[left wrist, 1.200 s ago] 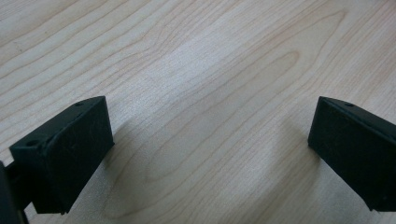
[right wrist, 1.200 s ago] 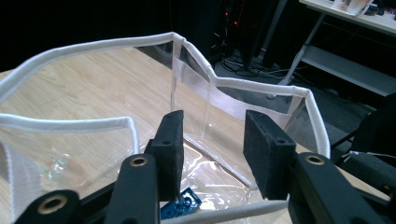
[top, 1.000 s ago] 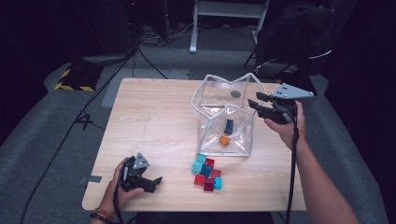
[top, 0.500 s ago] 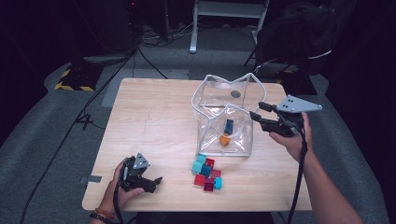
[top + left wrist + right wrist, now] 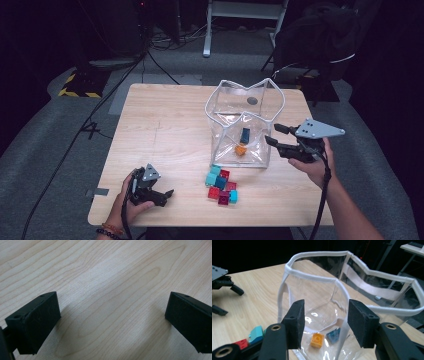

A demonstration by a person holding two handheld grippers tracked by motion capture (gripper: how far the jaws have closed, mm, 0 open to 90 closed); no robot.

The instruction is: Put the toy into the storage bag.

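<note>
While beside the clear bag (image 5: 243,127), right tongs (image 5: 274,135) level, jaws freshly parted, empty.

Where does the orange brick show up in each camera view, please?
High view: orange brick centre right, inside the clear bag.
Left gripper view: not in it, bare wood.
Right gripper view: bottom centre, seen through the bag wall.
Shared landmark: the dark blue brick beside it.

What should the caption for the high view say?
Right hand-held gripper, empty, beside a clear bag holding two blocks; more blocks wait on the table.
</note>
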